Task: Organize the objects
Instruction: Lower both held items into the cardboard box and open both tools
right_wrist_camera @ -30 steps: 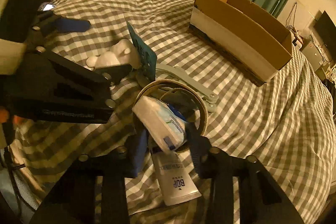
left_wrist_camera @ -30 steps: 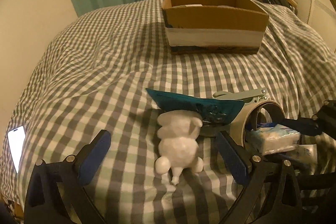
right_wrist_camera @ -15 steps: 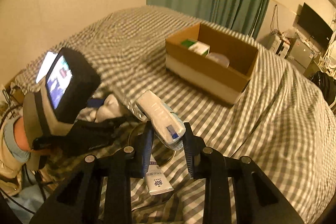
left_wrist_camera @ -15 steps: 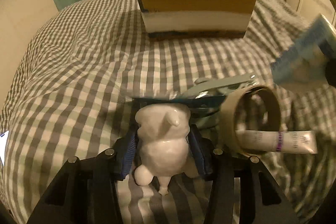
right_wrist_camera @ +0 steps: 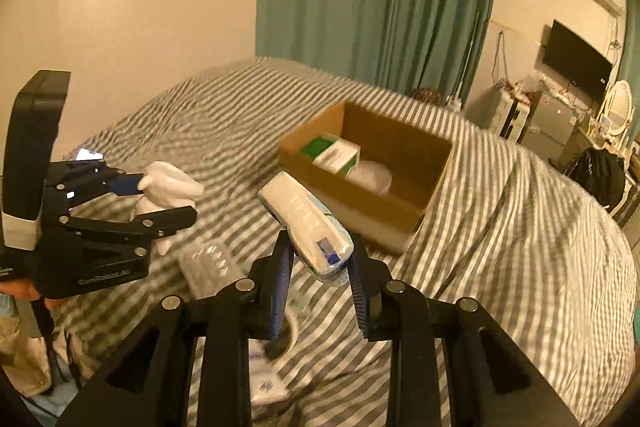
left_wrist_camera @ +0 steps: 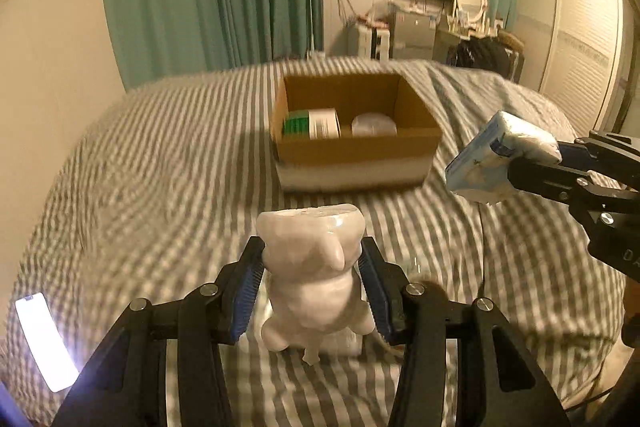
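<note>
Above the bed (left_wrist_camera: pixel 160 155), left tool (left_wrist_camera: pixel 312 271) clamps white figurine (left_wrist_camera: pixel 316 275); right tool (right_wrist_camera: pixel 320 267) clamps tissue pack (right_wrist_camera: pixel 308 223).

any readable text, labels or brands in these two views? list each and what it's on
"GenRobot.AI": seemingly, faint print on the body of the left tool, right wrist view.
"DA": cut-off letters on the right tool body, left wrist view.
Tissue pack: blue label, blurred, unreadable.
Green-and-white box in the cardboard box: print too small.
White figurine: no text.
</note>
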The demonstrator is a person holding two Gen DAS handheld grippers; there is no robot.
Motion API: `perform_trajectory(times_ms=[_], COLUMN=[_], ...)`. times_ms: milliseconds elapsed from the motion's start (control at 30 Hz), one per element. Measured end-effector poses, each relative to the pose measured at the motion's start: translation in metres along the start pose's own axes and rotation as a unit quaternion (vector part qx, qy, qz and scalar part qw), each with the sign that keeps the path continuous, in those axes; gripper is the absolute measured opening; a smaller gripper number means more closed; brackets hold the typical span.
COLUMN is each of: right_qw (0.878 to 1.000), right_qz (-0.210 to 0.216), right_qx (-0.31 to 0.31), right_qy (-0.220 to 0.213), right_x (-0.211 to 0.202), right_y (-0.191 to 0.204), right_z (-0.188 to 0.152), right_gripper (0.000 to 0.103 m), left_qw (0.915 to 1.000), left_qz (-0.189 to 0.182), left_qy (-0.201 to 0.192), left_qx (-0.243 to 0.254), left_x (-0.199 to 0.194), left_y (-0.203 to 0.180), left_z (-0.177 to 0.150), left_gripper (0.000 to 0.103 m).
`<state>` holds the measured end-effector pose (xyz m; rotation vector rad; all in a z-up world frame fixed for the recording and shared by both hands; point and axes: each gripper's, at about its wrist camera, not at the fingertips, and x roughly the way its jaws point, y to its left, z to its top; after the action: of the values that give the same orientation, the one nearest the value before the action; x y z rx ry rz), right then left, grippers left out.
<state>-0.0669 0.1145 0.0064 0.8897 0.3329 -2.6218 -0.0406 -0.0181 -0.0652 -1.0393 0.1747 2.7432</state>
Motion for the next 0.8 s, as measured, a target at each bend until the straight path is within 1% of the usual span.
perform_trajectory(times_ms=[167,333,367,467,600,700,800], right_qw=[0.999,0.998,0.998,0.997,0.997,0.997,0.998], right_qz=[-0.015,-0.025,-0.026,-0.028,-0.026,-0.027,-0.03], right_qx=[0.005,0.008,0.009,0.007,0.008,0.008,0.01], right_qy=[-0.034,-0.057,-0.062,-0.069,-0.072,-0.069,-0.061], right_x=[0.001,0.012,0.016,0.027,0.049,0.069,0.09], right_y=[-0.022,-0.047,-0.052,-0.061,-0.073,-0.081,-0.09], right_z=[0.034,0.069,0.077,0.093,0.111,0.123,0.127], right_gripper=[0.027,0.027,0.027,0.027,0.027,0.026,0.027], left_qw=[0.9994,0.9979,0.9977,0.9973,0.9968,0.9969,0.9975], left_qz=[0.014,0.017,0.017,0.012,0.015,0.014,0.012], left_qy=[-0.032,-0.063,-0.066,-0.073,-0.078,-0.075,-0.066], left_qx=[0.003,0.001,0.0,0.0,0.011,0.019,0.022], left_x=[0.003,0.019,0.021,0.04,0.069,0.093,0.118], left_y=[0.005,0.009,0.01,0.009,0.003,-0.001,-0.002], left_z=[0.043,0.096,0.101,0.13,0.156,0.17,0.177], left_gripper=[0.049,0.049,0.049,0.049,0.049,0.049,0.049])
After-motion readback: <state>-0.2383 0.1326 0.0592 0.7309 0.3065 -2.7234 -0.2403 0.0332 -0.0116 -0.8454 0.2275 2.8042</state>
